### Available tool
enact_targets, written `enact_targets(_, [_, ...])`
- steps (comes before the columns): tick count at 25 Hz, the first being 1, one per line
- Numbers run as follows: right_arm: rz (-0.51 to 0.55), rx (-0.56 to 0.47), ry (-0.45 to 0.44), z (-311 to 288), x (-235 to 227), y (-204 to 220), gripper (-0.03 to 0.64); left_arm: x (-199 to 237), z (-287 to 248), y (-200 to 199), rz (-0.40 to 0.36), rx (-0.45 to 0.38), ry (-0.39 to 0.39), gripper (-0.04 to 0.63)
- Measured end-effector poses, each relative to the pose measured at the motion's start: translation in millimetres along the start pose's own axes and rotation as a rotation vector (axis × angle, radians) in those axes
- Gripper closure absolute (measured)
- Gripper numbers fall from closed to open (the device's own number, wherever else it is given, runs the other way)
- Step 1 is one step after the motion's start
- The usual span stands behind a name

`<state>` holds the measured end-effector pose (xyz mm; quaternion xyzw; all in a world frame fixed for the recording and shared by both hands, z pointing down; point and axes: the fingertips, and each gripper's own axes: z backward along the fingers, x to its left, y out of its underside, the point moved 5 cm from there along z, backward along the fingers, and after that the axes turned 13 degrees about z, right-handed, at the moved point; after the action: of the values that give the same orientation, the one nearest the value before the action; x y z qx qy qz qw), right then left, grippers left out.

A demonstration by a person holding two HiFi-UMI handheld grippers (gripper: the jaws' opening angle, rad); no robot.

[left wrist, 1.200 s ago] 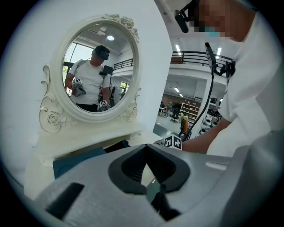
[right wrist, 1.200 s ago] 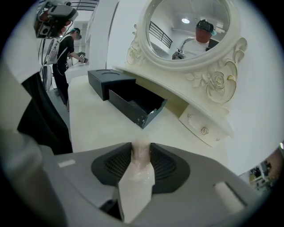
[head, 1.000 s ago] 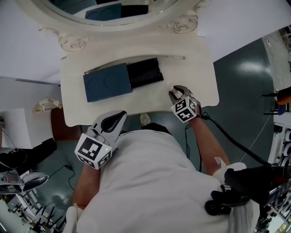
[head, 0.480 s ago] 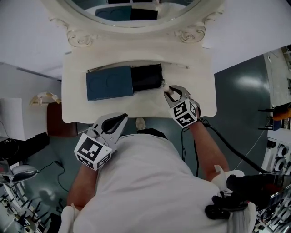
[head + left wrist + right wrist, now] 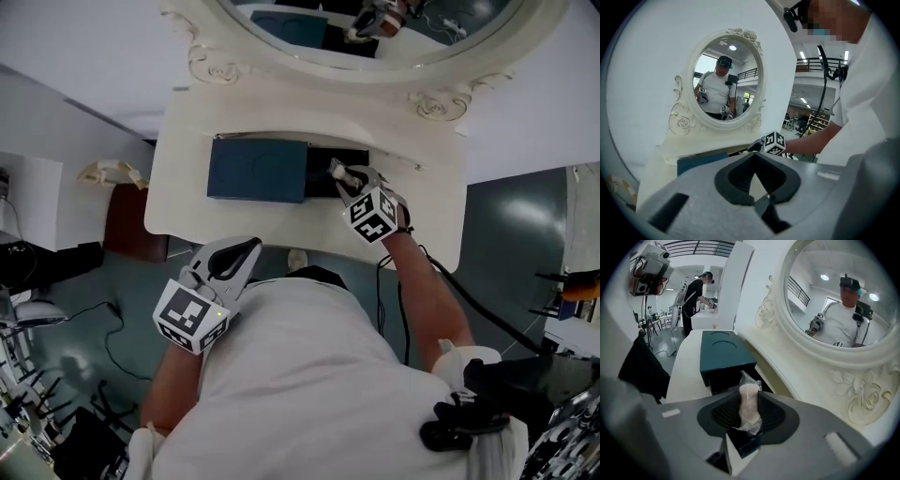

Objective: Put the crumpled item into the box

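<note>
Box (image 5: 258, 170) sits half-open, right claw (image 5: 336, 172) clamping crumpled item (image 5: 749, 401) at its opening.

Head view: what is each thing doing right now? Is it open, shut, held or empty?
box: open, its black inside showing.
box lid: slid aside, lying flat.
crumpled item: in clear wrap, pinched upright, at the box's open end, not in yet.
right tongs: shut on the crumpled item.
left tongs: shut, empty, held back by the table's near edge.
</note>
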<state>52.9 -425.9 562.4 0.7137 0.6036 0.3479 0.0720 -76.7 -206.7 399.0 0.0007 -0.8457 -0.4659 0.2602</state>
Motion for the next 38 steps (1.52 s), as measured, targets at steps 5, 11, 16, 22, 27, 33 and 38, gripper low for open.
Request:
enact_targets(5, [0.06, 0.035, -0.057, -36, -1, -7, 0.492, 13, 9, 0, 0.032, -0.021, -0.059, 0.592])
enact_targets(11, [0.092, 0.078, -0.099, -65, 0, -5, 0.491, 28, 17, 0, 0.069, -0.023, -0.099, 0.592])
enact_targets(16, [0.102, 0.089, -0.11, -75, 0, -4, 0.485, 36, 16, -2, 0.073, -0.024, -0.11, 0.592])
enact_targets(22, [0.069, 0.088, -0.13, -78, 0, -3, 0.468, 43, 19, -4, 0.073, -0.019, -0.097, 0.592])
enact_targets(27, [0.045, 0.092, -0.123, -75, -1, -4, 0.431, 49, 20, -4, 0.059, -0.013, -0.071, 0.592])
enact_targets(33, [-0.018, 0.078, -0.06, -55, -1, -15, 0.408, 54, 32, -2, 0.039, 0.0, -0.022, 0.592])
enact_targets(38, [-0.084, 0.063, 0.032, -24, 6, -33, 0.436, 59, 52, -2, 0.011, 0.011, 0.036, 0.592])
